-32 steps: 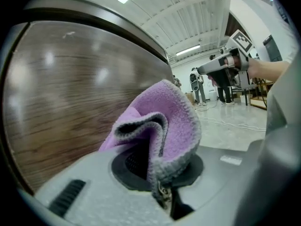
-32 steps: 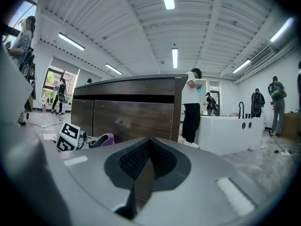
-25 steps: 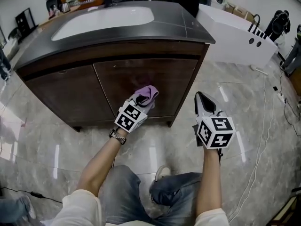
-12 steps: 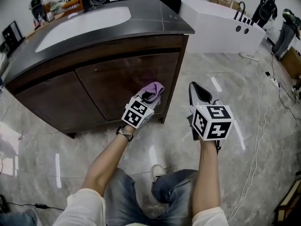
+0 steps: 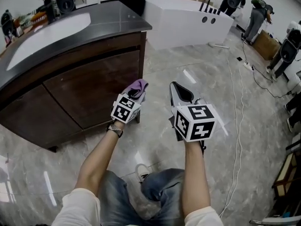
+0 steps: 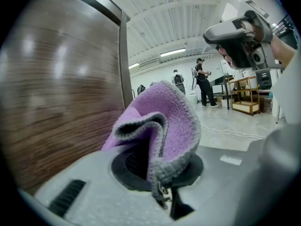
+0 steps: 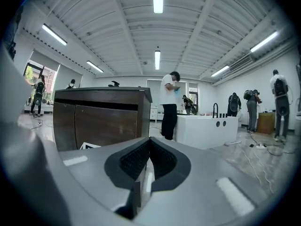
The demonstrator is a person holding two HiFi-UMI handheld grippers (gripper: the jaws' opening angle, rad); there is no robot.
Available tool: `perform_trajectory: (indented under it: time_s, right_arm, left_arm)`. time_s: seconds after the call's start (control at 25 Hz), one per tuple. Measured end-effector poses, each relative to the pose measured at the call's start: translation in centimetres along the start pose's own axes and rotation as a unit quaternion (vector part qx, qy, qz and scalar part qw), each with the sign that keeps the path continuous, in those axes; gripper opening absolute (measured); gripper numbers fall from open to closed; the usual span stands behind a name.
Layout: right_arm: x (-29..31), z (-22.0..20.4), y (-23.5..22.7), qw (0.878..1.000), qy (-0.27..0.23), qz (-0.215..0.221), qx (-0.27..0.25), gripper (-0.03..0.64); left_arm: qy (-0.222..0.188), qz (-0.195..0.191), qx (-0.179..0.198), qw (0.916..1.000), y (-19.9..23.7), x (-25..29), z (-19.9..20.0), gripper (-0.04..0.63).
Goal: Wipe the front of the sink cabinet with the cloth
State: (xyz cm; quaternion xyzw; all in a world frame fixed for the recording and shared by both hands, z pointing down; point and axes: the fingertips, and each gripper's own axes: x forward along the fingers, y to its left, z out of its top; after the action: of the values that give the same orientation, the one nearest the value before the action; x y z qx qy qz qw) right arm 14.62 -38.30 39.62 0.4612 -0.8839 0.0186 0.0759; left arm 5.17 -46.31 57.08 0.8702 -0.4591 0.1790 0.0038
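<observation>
My left gripper (image 5: 136, 92) is shut on a purple cloth (image 5: 137, 86), folded with a grey edge, at the lower right corner of the dark wooden sink cabinet (image 5: 84, 84). In the left gripper view the cloth (image 6: 162, 126) bulges out of the jaws right beside the cabinet's wooden front (image 6: 51, 88); whether it touches the wood cannot be told. My right gripper (image 5: 180, 92) is held in the air to the right of the cabinet, shut with nothing in it. In the right gripper view (image 7: 148, 159) its jaws meet and the cabinet (image 7: 101, 114) stands some way ahead at left.
A dark countertop (image 5: 113, 20) with a white basin (image 5: 44, 34) tops the cabinet. A white bathtub (image 5: 188, 18) stands behind at right. Cables (image 5: 237, 102) trail over the glossy tiled floor (image 5: 221, 74). My knees and a shoe (image 5: 141, 173) are below. Several people stand in the background.
The view has swung right, so the cabinet has slid left in the picture. My left gripper with the cloth has travelled right along the cabinet front to its right corner. The right gripper stays shut.
</observation>
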Motion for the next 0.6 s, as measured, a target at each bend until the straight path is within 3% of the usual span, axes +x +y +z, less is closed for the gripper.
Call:
perform_trajectory:
  time_s: [0.32, 0.6]
  right_arm:
    - [-0.4, 0.6, 0.6, 1.0, -0.006, 0.016, 0.021, 0.006]
    - [1.2, 0.6, 5.5, 0.998, 0.001, 0.064, 0.011, 0.006]
  left_arm:
    - [-0.017, -0.068, 0.015, 0.9975, -3.1, 0.4, 2.3, 0.052]
    - [-0.036, -0.063, 0.024, 0.9971, -3.5, -6.5, 2.0, 0.054]
